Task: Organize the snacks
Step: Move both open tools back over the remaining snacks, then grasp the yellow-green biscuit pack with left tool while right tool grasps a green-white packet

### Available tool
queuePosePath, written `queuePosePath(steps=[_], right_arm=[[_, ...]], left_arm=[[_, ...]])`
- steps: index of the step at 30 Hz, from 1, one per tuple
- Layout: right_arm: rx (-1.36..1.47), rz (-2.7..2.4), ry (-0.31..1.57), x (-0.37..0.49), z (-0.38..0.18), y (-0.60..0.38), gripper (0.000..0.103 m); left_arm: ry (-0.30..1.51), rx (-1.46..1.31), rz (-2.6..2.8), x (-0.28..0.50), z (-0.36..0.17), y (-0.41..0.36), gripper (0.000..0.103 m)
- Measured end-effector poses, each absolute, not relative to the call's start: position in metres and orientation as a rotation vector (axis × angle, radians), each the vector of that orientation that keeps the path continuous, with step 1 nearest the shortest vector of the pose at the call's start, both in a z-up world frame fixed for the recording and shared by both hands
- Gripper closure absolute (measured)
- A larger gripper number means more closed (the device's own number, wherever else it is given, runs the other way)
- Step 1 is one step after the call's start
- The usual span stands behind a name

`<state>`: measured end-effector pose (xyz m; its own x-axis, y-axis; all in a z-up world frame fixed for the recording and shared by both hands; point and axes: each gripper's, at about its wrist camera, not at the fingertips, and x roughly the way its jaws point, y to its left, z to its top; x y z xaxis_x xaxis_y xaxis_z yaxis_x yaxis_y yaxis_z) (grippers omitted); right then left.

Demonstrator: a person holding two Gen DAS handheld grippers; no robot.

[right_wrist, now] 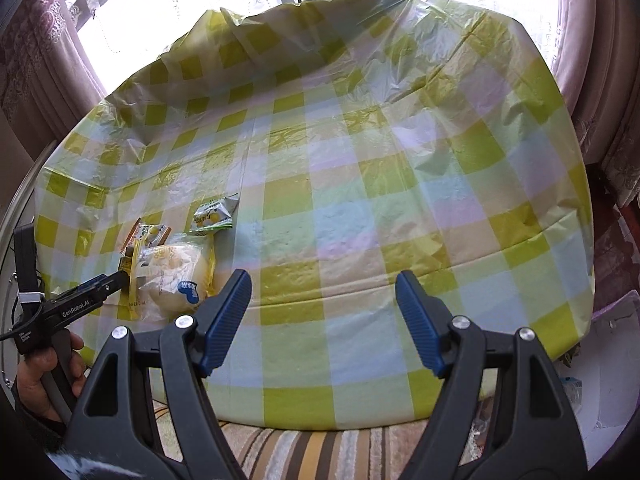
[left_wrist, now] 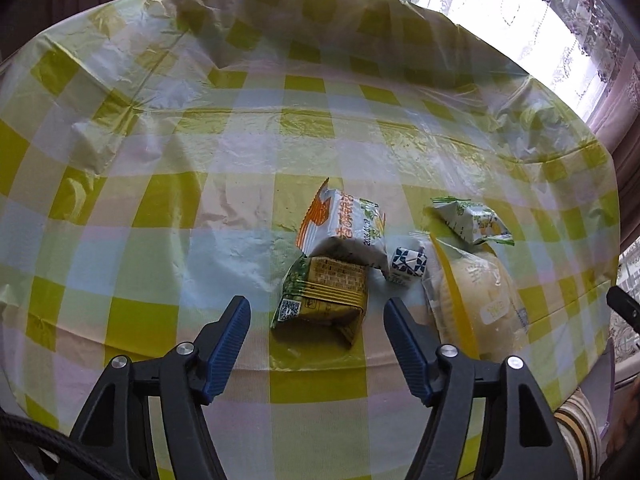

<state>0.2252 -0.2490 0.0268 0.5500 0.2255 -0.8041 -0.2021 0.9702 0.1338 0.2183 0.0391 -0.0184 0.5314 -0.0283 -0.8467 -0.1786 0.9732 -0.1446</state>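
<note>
Left hand-held gripper (left_wrist: 316,312) hovers, jaws parted and empty, over the green-yellow snack pack (left_wrist: 322,300) in the cluster at five o'clock on the surface (left_wrist: 120,200). Right hand-held gripper (right_wrist: 324,284) gapes empty. Next: descend, straddle the pack, squeeze.

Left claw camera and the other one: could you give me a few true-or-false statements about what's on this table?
1. The left claw is open, gripping nothing. True.
2. The yellow-green packet lies nearest that claw. True.
3. The snacks sit in a basket. False: they lie on the checked tablecloth.
4. The right claw holds the bun packet. False: it is open and empty above bare cloth.
5. The small blue-and-white cube lies between packets. True.
</note>
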Motion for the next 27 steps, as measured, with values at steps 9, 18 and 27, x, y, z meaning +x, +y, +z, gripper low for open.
queuePosePath(steps=[9, 18, 27], right_arm=[[-0.035, 0.332, 0.968, 0.258, 0.013, -0.194, 0.026], [-0.104, 0.394, 0.994, 0.281, -0.006, -0.143, 0.025], [-0.188, 0.424, 1.026, 0.299, -0.027, -0.106, 0.025]], left_arm=[[1.031, -0.147, 0.089, 0.234, -0.031, 0.033, 0.041], [1.002, -0.149, 0.088, 0.231, -0.034, 0.036, 0.056], [0.963, -0.24, 0.135, 0.223, -0.033, 0.055, 0.057]])
